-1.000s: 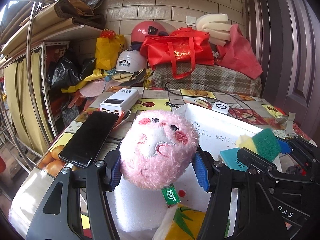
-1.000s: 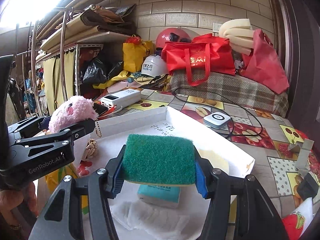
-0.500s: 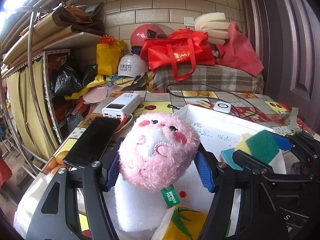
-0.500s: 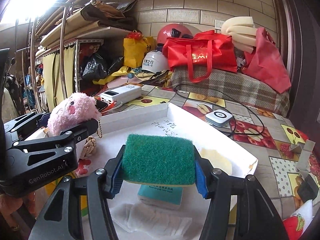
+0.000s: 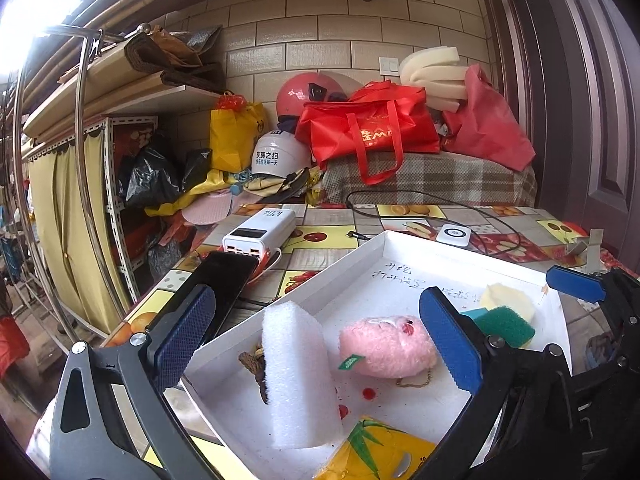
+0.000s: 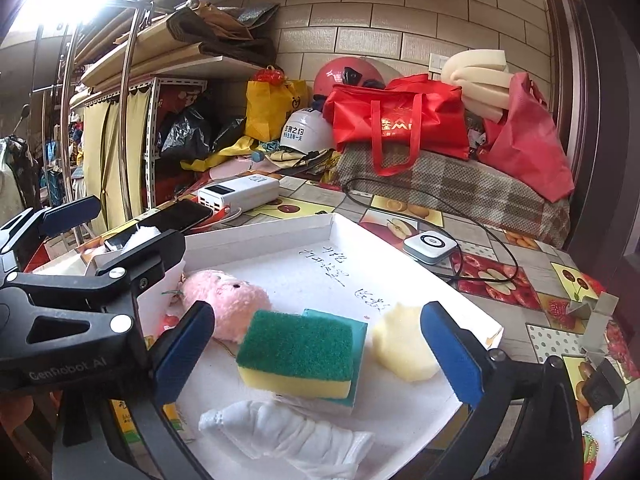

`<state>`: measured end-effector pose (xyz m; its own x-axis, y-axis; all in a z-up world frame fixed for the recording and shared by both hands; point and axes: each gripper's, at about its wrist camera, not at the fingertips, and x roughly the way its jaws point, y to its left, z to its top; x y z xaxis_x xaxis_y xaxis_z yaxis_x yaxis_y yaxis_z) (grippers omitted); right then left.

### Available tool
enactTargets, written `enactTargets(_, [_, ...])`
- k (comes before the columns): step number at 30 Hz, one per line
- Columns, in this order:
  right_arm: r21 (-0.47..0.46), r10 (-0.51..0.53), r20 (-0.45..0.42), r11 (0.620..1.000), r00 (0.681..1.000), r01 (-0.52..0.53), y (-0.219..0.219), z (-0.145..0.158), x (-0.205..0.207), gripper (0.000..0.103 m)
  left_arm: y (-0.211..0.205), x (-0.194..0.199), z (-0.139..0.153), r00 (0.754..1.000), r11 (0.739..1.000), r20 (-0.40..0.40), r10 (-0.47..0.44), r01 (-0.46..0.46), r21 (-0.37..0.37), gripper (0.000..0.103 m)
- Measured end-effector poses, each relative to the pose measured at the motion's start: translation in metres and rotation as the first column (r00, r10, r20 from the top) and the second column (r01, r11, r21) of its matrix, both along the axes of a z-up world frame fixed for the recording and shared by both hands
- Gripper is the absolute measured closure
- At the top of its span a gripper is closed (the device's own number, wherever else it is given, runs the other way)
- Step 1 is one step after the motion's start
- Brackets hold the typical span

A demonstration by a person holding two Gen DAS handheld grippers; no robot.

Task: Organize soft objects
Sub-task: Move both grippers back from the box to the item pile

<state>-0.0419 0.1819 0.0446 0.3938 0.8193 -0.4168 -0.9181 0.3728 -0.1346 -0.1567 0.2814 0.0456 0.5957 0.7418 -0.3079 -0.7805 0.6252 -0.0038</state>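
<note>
A white tray (image 5: 356,264) (image 6: 280,232) holds the soft things. The pink plush toy (image 5: 386,346) (image 6: 230,306) lies in it, next to a white foam block (image 5: 296,376). The green and yellow sponge (image 6: 298,354) (image 5: 506,326) rests on a teal box, beside a pale yellow foam piece (image 6: 404,346) and a white cloth roll (image 6: 288,436). My left gripper (image 5: 320,338) is open and empty above the plush. My right gripper (image 6: 318,354) is open and empty around the sponge without touching it.
A black phone (image 5: 222,292), a white power bank (image 5: 260,232), a small white charger (image 5: 454,235) with a black cable lie on the fruit-print table. A yellow tissue pack (image 5: 380,456) lies at the tray's front. Bags, helmets and shelves crowd the back.
Both grippers have opened. The pink plush dropped from the left gripper into the tray. The sponge dropped from the right gripper onto the teal box.
</note>
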Motion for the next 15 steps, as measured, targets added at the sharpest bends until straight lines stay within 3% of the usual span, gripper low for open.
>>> enactTargets(10, [0.074, -0.022, -0.019, 0.997, 1.000, 0.023, -0.019, 0.004, 0.002, 0.000, -0.006, -0.014, 0.002, 0.998, 0.999, 0.062, 0.032, -0.033, 0.011, 0.000])
enactTargets(15, [0.108, -0.031, -0.054, 0.993, 0.998, 0.037, -0.044, 0.005, 0.007, 0.000, -0.020, -0.017, 0.003, 0.998, 1.000, 0.068, -0.012, 0.011, 0.016, 0.000])
